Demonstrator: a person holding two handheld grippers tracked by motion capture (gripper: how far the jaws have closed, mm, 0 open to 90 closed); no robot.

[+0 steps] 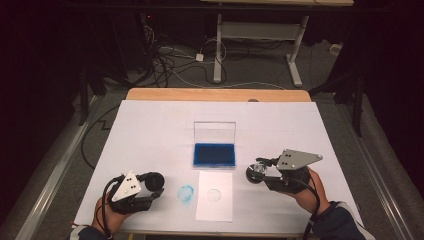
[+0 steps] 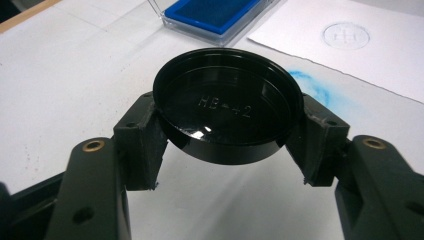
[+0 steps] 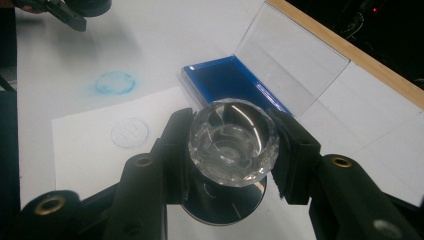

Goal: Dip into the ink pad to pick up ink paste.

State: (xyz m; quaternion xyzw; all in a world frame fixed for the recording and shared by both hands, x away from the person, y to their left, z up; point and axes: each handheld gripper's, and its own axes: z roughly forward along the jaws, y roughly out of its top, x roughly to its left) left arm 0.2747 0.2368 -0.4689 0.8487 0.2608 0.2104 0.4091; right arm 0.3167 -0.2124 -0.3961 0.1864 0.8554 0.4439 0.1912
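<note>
We see the person's left hand (image 1: 107, 212) come in from the near edge of the table (image 1: 150, 125), wrapped around the left gripper (image 1: 152, 186), which points across the table toward the other hand. Its jaws are clamped on a round black cap (image 2: 227, 112) marked HB-42, one pad on each side of the rim, the hollow face turned up toward the gripper's camera and the cap held clear of the white surface. Just beyond that cap, past the jaw tips, lies a smudged blue ring of ink (image 2: 312, 87), and farther on a white sheet of paper (image 2: 380, 60) with a faint round stamp print (image 2: 346, 36) on it. The right hand (image 1: 310, 192) enters from the near right corner, forearm angled inward, and holds the right gripper (image 1: 255, 172) pointing left toward the middle of the table. Its jaws are closed on a clear faceted stamp handle (image 3: 232, 142), gripped at both sides, with the round dark base of the stamp (image 3: 225, 202) showing beneath it, just above the table. Ahead of this gripper stands the blue ink pad (image 3: 225, 82) in its case, the clear lid (image 3: 295, 55) raised upright behind it; the pad is near the jaw tips but apart from them. The sheet of paper lies to the left of this gripper, between the two hands.
</note>
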